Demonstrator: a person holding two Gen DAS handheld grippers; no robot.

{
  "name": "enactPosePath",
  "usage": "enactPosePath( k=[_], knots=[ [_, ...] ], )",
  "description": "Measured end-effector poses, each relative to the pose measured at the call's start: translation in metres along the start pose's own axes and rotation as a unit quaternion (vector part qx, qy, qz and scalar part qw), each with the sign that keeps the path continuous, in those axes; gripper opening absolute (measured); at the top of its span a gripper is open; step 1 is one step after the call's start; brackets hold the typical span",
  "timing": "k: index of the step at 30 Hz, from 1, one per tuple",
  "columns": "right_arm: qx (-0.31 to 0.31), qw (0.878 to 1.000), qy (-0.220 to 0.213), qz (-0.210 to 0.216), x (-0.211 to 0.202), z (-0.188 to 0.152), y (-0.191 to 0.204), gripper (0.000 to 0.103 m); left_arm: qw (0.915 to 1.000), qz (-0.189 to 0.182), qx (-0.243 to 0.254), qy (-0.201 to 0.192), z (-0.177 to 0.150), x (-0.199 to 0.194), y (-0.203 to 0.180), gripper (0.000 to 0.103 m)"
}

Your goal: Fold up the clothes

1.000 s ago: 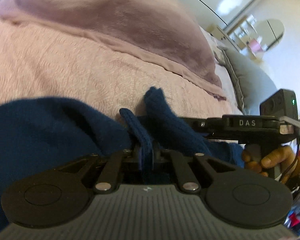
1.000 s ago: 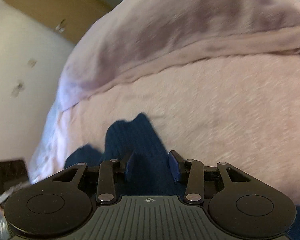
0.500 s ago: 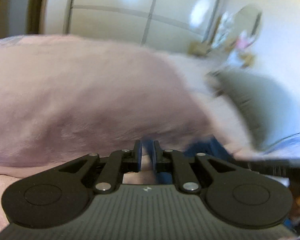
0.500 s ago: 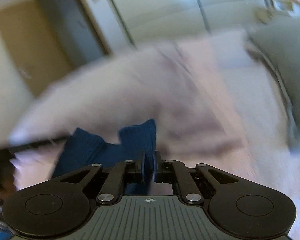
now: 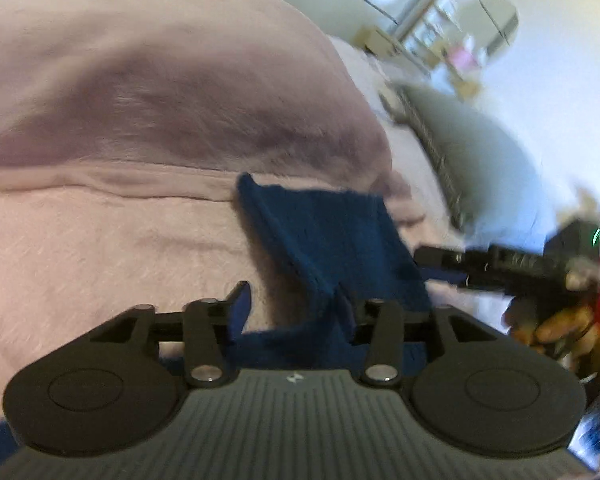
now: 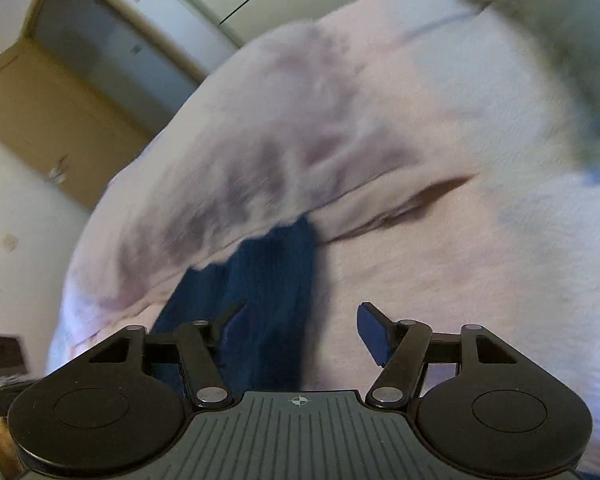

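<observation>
A dark blue knitted garment (image 5: pixel 328 236) lies on the pink bed cover (image 5: pixel 100 248), one edge standing up in a fold. My left gripper (image 5: pixel 292 308) has its jaws apart and opening; the fold rests by the right pad, and the left pad is clear of it. In the right wrist view the same garment (image 6: pixel 276 272) runs between the jaws of my right gripper (image 6: pixel 302 326), which are wide and opening; the cloth sits near the left pad only. The right gripper (image 5: pixel 428 264) also shows at the right of the left wrist view, held by a hand (image 5: pixel 552 328).
A mauve fleece blanket (image 5: pixel 160 92) is heaped across the bed behind the garment. A grey pillow (image 5: pixel 480 152) lies at the far right. White wardrobe doors and a wooden door frame (image 6: pixel 40 100) stand beyond the bed.
Both grippers were shut on the blue garment half a second ago; both now stand with jaws apart. The garment has come down onto the bed cover, and both views have tipped back toward the bed.
</observation>
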State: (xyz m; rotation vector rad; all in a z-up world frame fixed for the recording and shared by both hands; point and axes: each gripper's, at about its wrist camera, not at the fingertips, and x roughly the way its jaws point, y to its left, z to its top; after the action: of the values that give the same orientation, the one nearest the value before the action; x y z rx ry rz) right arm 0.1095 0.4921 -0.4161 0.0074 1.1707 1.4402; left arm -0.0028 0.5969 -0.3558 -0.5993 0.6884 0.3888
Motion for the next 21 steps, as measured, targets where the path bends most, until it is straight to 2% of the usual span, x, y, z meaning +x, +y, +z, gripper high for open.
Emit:
enactPosePath(
  k=[1, 2, 3, 5, 7, 9, 11, 14, 19, 21],
  knots=[
    [-0.022, 1.000, 0.001, -0.013, 0.008, 0.000, 0.006, 0.027, 0.9993, 0.027, 0.026, -0.002, 0.003, 0.011, -0.005, 0.011],
    [-0.050, 0.997, 0.010, -0.062, 0.018, 0.002, 0.012, 0.018, 0.9972, 0.060, 0.045, -0.005, 0.007, 0.023, -0.008, 0.011],
    [-0.076, 0.991, 0.007, -0.110, 0.027, 0.005, 0.016, 0.018, 0.9947, 0.087, 0.053, -0.010, 0.012, 0.031, -0.008, 0.014],
    [-0.094, 0.983, -0.027, -0.158, 0.026, 0.010, 0.023, 0.020, 0.9912, 0.123, 0.041, -0.029, 0.020, 0.032, -0.002, 0.018],
    [-0.090, 0.974, -0.058, -0.202, 0.011, 0.016, 0.026, 0.026, 0.9867, 0.149, 0.029, -0.058, 0.025, 0.017, 0.003, 0.017],
    [-0.075, 0.976, -0.089, -0.186, -0.016, 0.017, 0.024, 0.038, 0.9825, 0.166, 0.017, -0.083, 0.027, -0.002, 0.007, 0.017],
    [-0.061, 0.981, -0.097, -0.157, -0.047, 0.010, 0.022, 0.048, 0.9850, 0.144, 0.007, -0.094, 0.019, -0.031, 0.009, 0.017],
    [-0.065, 0.983, -0.074, -0.156, -0.085, -0.016, 0.025, 0.051, 0.9885, 0.127, -0.004, -0.082, -0.014, -0.073, 0.002, 0.017],
    [-0.125, 0.973, -0.015, -0.194, -0.112, -0.100, 0.058, 0.051, 0.9899, 0.136, 0.040, -0.009, -0.097, -0.108, -0.035, 0.017],
    [-0.150, 0.969, 0.031, -0.195, -0.114, -0.138, 0.069, 0.051, 0.9871, 0.141, 0.069, 0.029, -0.134, -0.112, -0.051, 0.017]
  ],
)
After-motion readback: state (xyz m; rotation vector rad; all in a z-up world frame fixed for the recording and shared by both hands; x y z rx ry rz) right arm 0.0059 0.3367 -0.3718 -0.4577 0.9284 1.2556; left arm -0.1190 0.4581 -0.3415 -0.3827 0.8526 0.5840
